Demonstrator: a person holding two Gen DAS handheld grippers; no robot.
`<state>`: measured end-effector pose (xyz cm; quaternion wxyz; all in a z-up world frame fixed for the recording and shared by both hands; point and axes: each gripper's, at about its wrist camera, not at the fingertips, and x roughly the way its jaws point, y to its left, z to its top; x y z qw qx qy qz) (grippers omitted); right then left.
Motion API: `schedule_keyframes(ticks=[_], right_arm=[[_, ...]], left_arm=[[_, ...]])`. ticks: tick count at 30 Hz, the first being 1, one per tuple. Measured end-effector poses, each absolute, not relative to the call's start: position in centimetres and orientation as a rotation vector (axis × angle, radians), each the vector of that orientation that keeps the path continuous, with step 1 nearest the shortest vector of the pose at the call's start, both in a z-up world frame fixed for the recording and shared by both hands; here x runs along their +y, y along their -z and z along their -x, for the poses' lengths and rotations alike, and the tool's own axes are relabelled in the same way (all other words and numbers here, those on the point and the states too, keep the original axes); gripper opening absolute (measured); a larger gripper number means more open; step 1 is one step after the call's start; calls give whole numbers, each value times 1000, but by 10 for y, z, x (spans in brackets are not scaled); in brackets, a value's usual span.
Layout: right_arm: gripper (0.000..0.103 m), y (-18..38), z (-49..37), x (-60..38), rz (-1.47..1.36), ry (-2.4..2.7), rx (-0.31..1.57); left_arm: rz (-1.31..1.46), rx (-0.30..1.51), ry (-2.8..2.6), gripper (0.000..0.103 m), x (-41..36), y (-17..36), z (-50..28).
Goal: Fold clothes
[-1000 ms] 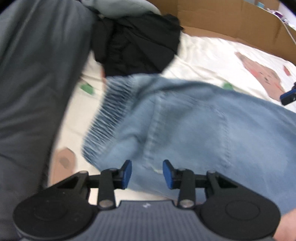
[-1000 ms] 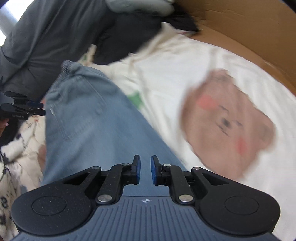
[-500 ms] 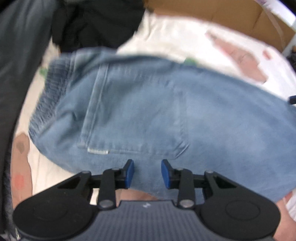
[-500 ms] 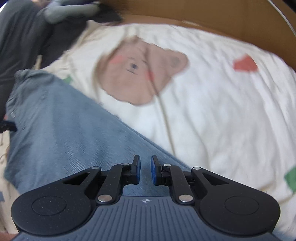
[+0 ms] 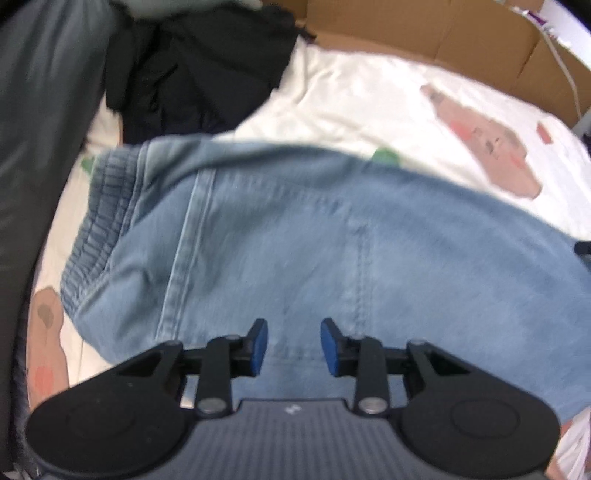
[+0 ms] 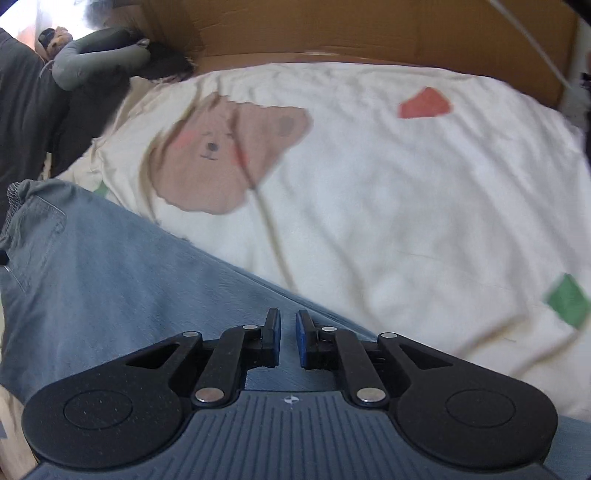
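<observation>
Light blue jeans [image 5: 295, 240] lie spread on a cream bear-print sheet [image 6: 406, 203], elastic waistband to the left in the left wrist view. My left gripper [image 5: 294, 345] hovers over the seat of the jeans near a back pocket seam. Its jaws are opening, with flat denim under the gap and nothing pinched. My right gripper [image 6: 288, 338] sits at the edge of the jeans [image 6: 110, 277], farther along the leg. Its pads stand narrowly apart with denim between them, and the jaws are opening slightly.
A black garment [image 5: 199, 66] and a dark grey one [image 5: 44, 110] are piled at the left beyond the waistband. A grey-green sleeve [image 6: 99, 62] lies at the far corner. Cardboard walls [image 6: 332, 29] stand behind the sheet.
The left gripper has slid across the jeans, so the pocket and waistband now sit nearer. The right gripper has swung and rolled with the denim edge still between its pads; more bare sheet shows.
</observation>
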<state>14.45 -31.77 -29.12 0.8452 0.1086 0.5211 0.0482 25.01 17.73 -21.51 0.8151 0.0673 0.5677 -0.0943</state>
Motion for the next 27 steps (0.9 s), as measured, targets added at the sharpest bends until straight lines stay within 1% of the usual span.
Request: schedule_keyframes(ticks=[2,3,4,5,6,9,11,12,16,18,20,22,24,26,27], right_arm=[[17,288,-135,-332,-213,-70,1115],[22,286,-131,-339,-201,-53,1121],[42,284,-127,-344,-186,-33,1121],[52,282,-124,-348,-173,-18,1115],[59,280,-122,-351,-162,-22,1106],[57,278,-124,-352,-109,-86,1100],[51,279,-129,-348,-61,-142,1110],[50,281,-133,-345,-42,-178,1116],[39,291,-152,-329,33,-295,1142],[38,295,-161,-323,58,-331,1157],[28,298,-167,-316,92,-366,1169],[24,298,-171,-311,124,-390,1175],[22,297,-172,-310,148,-405,1181],[16,293,-172,-310,162,-413,1182],[16,291,-171,-310,164,-415,1181]], left_arm=[[-140,1197,221,36,167,213,-255],[-137,1193,231,37,161,214,-258],[-135,1189,241,38,155,213,-261],[-136,1187,253,38,150,213,-263],[-138,1184,264,39,146,214,-265],[-158,1171,293,40,132,214,-266],[-172,1164,306,42,126,214,-265],[-176,1163,305,42,124,215,-264],[-150,1161,323,43,119,218,-258],[-145,1160,330,43,116,220,-254],[-140,1157,329,43,113,224,-252],[-124,1157,331,43,110,229,-252],[-101,1157,334,43,106,234,-253],[-77,1159,341,43,99,239,-255],[-70,1152,345,43,96,239,-255]])
